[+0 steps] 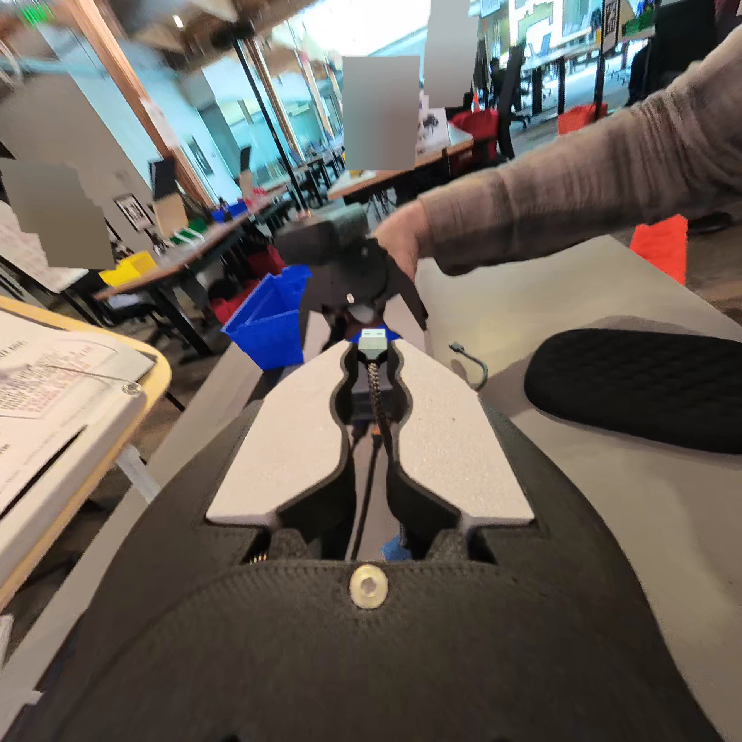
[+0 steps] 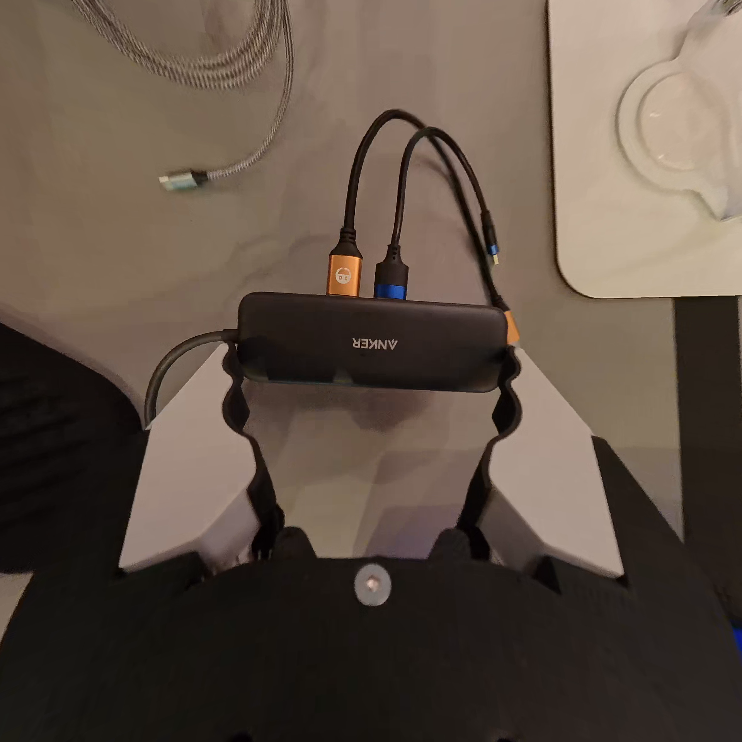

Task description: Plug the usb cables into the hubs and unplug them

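The left tool point(image 1: 372, 353) pinched one braided cable plug point(image 1: 373, 344), and the right tool point(image 2: 371, 361) squeezed one black hub point(image 2: 371, 341) with two plugs point(image 2: 344, 273) in its far side.

One flat black rectangular USB hub point(image 2: 371, 341) lies on the grey desk point(image 2: 120, 261). Two plugs sit side by side in its far edge: one orange metal-sleeved plug point(image 2: 344, 275) and one blue metal-sleeved plug point(image 2: 391, 281), each on its own black cable. One more orange connector point(image 2: 512, 327) shows at the hub's right end. Two braided cables are in view: one silver-grey coiled cable point(image 2: 225, 72) and one black-and-white cable with a grey metal plug point(image 1: 373, 345). One clear glass jug point(image 2: 682, 120) is visible.
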Action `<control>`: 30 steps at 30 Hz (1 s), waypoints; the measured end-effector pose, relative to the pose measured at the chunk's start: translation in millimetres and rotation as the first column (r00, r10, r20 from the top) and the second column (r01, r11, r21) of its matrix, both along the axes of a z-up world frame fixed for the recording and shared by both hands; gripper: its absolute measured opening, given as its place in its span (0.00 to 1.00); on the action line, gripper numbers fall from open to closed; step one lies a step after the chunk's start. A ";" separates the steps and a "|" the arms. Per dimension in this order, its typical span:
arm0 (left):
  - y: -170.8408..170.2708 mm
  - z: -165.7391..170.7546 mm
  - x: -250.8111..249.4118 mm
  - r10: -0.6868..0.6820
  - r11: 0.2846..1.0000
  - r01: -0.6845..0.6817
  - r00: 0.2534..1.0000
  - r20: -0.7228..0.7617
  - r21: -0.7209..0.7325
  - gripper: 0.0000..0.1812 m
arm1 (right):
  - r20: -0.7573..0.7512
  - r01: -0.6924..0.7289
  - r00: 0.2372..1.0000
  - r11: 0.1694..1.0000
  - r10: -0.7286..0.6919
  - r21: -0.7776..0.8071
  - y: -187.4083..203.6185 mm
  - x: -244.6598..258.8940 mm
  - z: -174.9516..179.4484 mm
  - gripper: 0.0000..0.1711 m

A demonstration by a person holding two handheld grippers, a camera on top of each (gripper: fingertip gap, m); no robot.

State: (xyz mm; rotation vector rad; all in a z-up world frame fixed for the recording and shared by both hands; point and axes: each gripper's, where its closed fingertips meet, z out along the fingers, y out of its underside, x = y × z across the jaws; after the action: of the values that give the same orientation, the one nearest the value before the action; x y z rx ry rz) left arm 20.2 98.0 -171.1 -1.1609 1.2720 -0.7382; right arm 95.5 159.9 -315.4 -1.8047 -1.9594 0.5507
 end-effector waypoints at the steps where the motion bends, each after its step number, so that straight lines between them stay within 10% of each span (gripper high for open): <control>1: -2.4 4.3 -1.2 -0.006 1.000 0.006 1.000 0.024 0.017 0.08 | 0.004 0.000 1.000 1.000 0.000 -0.003 -2.2 -1.1 -6.1 0.73; 30: -5.7 32.6 -2.3 -0.002 1.000 -0.001 0.995 0.101 0.028 0.08 | 0.044 0.054 0.997 0.996 -0.057 0.066 -5.4 -3.6 -52.5 0.79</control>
State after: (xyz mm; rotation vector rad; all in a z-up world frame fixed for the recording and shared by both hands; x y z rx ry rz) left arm 17.9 92.3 -138.5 -1.0872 1.1950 -0.7674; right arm 92.0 154.4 -367.9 -1.8407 -1.9280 0.4260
